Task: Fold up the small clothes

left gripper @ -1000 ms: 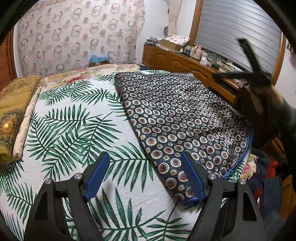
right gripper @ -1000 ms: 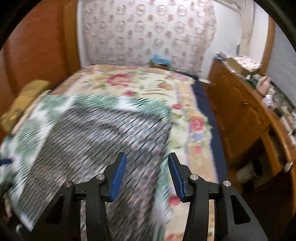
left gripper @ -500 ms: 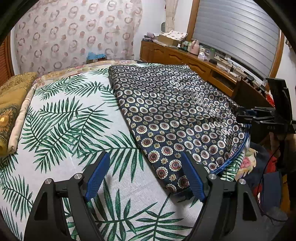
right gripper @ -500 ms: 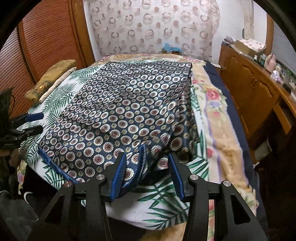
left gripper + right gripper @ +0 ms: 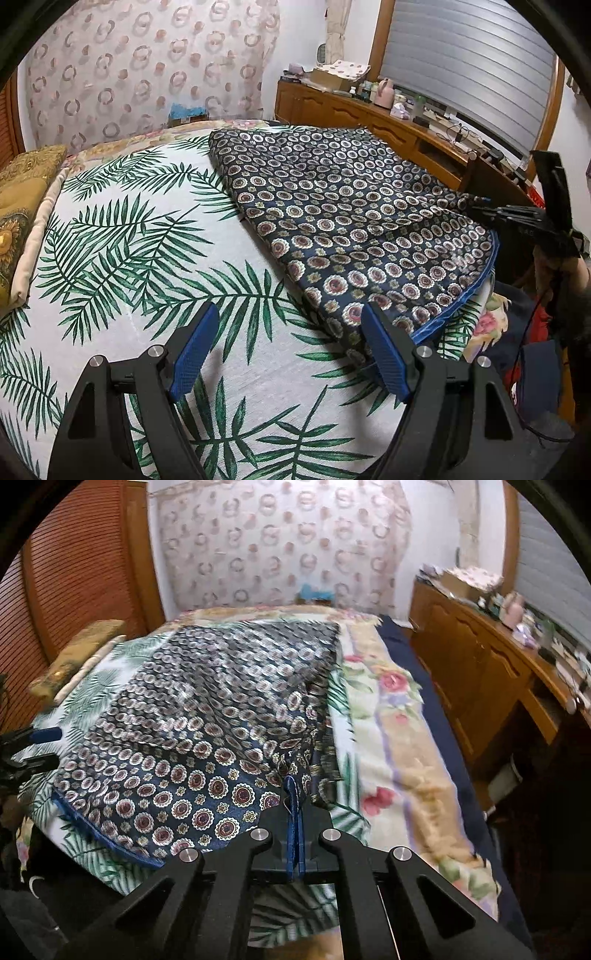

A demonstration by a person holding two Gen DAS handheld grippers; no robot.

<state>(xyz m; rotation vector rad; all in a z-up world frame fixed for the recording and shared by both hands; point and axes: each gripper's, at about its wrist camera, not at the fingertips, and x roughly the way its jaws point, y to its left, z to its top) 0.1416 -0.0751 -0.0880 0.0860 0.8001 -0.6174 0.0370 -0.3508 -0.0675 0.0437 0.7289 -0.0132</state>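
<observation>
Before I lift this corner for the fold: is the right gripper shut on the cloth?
Shut. In the right wrist view the right gripper has its blue pads pressed together on the navy patterned cloth's near corner.

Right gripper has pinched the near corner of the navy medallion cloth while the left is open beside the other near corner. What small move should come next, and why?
Probably shift the left gripper sideways onto the navy medallion cloth and close. Its jaws stand open over the palm-leaf sheet, one fingertip at the cloth's edge. The right gripper is shut on the opposite near corner, so a fold likely needs both corners held.
</observation>
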